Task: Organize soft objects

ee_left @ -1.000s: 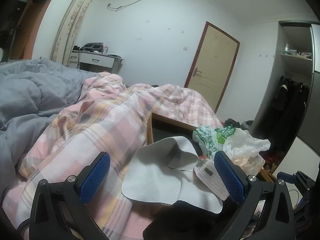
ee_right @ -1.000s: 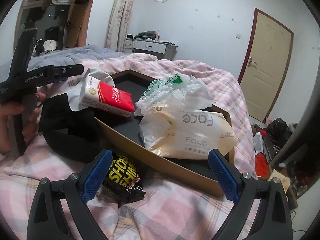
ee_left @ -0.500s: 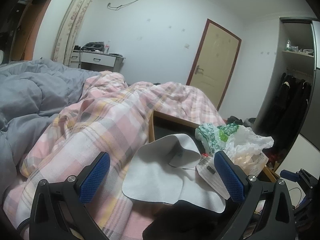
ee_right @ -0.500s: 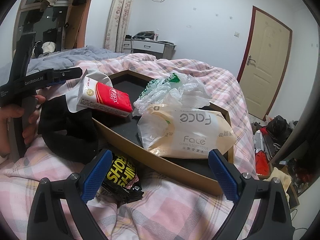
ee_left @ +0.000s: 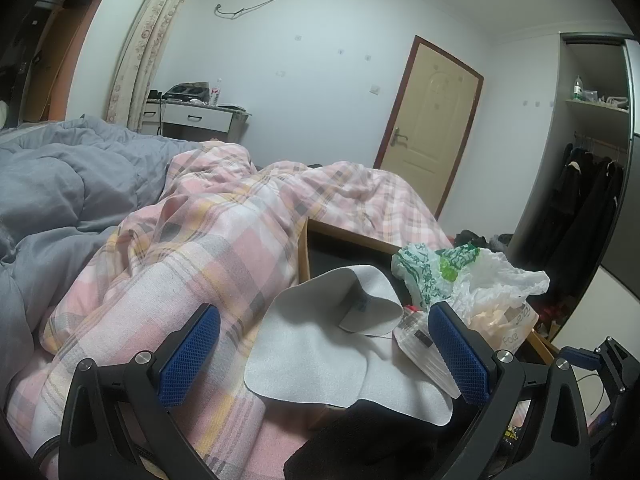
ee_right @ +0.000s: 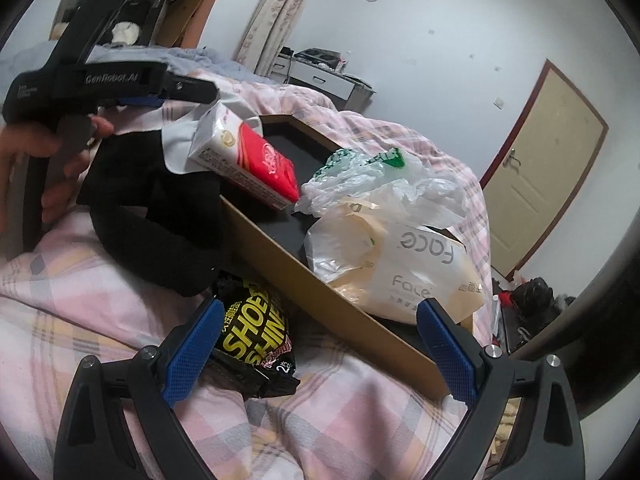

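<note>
Hovering left gripper (ee_left: 324, 350) wide over grey cloth (ee_left: 320, 356) | right gripper (ee_right: 320, 346) wide above shoe-shine packet (ee_right: 256, 340)

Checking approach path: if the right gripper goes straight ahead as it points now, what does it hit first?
Probably the near brown wall of the box, between the open right gripper fingers. The black shoe-shine packet sits by the left finger and might brush it; depth unclear.

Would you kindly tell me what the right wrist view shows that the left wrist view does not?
Only the right wrist view shows the black shoe shine packet on the bedspread and the red side of the tissue pack. Only the left shows the wardrobe with hanging coats. Both show the cardboard box, the Face bag and the grey cloth.
</note>
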{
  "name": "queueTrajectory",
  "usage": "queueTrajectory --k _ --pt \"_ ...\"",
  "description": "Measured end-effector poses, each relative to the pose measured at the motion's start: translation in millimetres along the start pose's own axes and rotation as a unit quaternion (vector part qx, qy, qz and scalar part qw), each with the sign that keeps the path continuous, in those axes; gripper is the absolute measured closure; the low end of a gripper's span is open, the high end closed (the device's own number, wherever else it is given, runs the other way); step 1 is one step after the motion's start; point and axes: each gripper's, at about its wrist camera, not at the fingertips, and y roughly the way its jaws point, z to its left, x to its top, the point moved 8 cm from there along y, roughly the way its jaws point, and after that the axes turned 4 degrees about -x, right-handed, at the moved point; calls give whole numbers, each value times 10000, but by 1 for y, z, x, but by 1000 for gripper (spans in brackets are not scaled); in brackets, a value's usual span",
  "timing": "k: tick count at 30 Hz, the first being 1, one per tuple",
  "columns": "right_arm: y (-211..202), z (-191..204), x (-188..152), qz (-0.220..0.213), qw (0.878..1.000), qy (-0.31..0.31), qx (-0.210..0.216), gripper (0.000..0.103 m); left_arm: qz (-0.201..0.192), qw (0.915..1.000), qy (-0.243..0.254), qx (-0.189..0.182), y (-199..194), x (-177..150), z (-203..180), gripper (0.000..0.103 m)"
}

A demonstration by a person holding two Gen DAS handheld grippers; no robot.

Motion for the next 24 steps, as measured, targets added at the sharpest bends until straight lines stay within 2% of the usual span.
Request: queueTrajectory --k 24 --pt "-2 -5 1 -35 9998 167 33 7 10 10000 2 6 0 0 -1 0"
